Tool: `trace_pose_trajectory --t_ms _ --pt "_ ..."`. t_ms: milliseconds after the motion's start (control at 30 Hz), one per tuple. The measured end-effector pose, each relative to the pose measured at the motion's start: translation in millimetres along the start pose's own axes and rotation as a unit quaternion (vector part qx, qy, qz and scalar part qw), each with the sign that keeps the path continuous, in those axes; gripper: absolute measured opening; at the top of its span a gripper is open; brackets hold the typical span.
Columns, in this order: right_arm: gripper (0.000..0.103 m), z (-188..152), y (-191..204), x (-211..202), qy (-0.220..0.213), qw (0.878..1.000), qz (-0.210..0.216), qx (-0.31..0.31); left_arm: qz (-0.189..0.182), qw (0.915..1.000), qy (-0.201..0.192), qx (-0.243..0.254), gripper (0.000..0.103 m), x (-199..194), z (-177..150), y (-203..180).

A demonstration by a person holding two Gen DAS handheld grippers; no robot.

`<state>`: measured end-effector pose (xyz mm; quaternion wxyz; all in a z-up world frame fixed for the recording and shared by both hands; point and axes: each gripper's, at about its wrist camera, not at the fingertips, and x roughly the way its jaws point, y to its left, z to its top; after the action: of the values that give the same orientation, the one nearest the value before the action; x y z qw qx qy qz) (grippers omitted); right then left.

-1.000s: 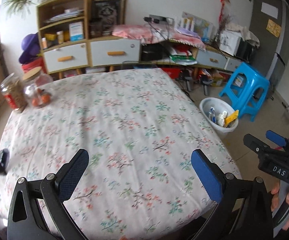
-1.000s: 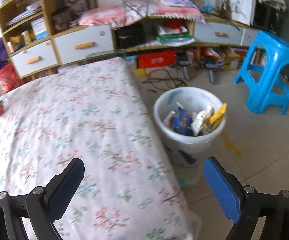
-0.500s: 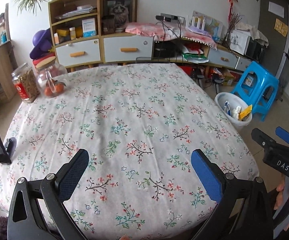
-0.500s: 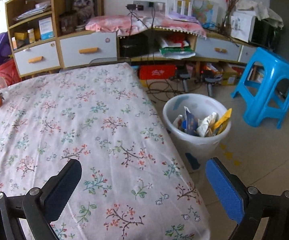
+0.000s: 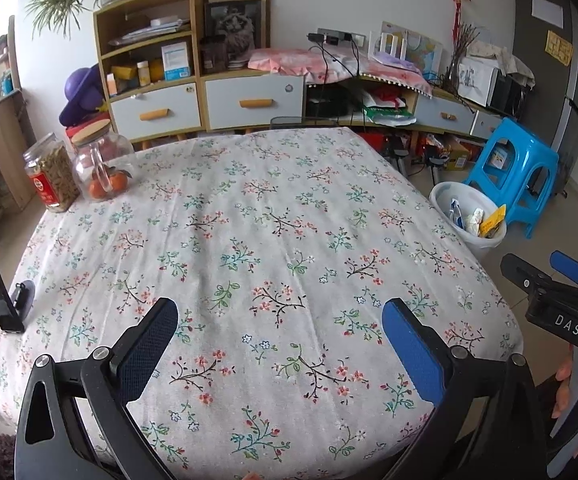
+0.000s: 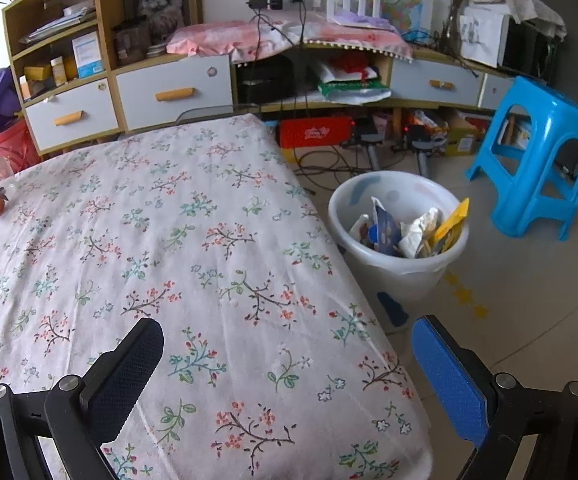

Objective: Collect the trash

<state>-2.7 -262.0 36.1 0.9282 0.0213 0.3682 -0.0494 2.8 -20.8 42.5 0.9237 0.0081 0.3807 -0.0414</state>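
Floral-clothed table point(image 5: 273, 216), bare across the middle. Beside its right edge, on the floor, white bin point(image 6: 399, 276) holding trash point(image 6: 409, 232). Near it, blue stool point(image 6: 537, 152). Far left corner: two jars point(image 5: 77, 168). Left gripper point(image 5: 277, 344) and right gripper point(image 6: 285, 364) spread wide, gripping nothing.

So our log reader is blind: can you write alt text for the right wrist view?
The open right tool hovers, empty, over a table's floral cloth. Beside the table stands a white bin full of wrappers, with a blue stool behind it.
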Motion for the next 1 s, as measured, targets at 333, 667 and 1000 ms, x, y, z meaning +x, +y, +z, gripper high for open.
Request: trace_pose_trajectory --t_ms 333,667,1000 --pt "0.102 -0.8 1.3 -0.2 0.001 1.0 0.004 0.0 -0.003 1.0 0.003 -0.003 0.103 0.1 -1.1 -0.8" --pt "0.102 -2.3 4.0 1.1 0.004 1.0 0.005 -0.004 -0.005 1.0 0.003 -0.006 0.103 -0.8 -3.1 -2.8" --pt "0.102 -2.7 5.5 1.9 0.005 1.0 0.005 -0.004 -0.005 0.9999 0.002 -0.008 0.103 -1.9 -3.2 -3.3"
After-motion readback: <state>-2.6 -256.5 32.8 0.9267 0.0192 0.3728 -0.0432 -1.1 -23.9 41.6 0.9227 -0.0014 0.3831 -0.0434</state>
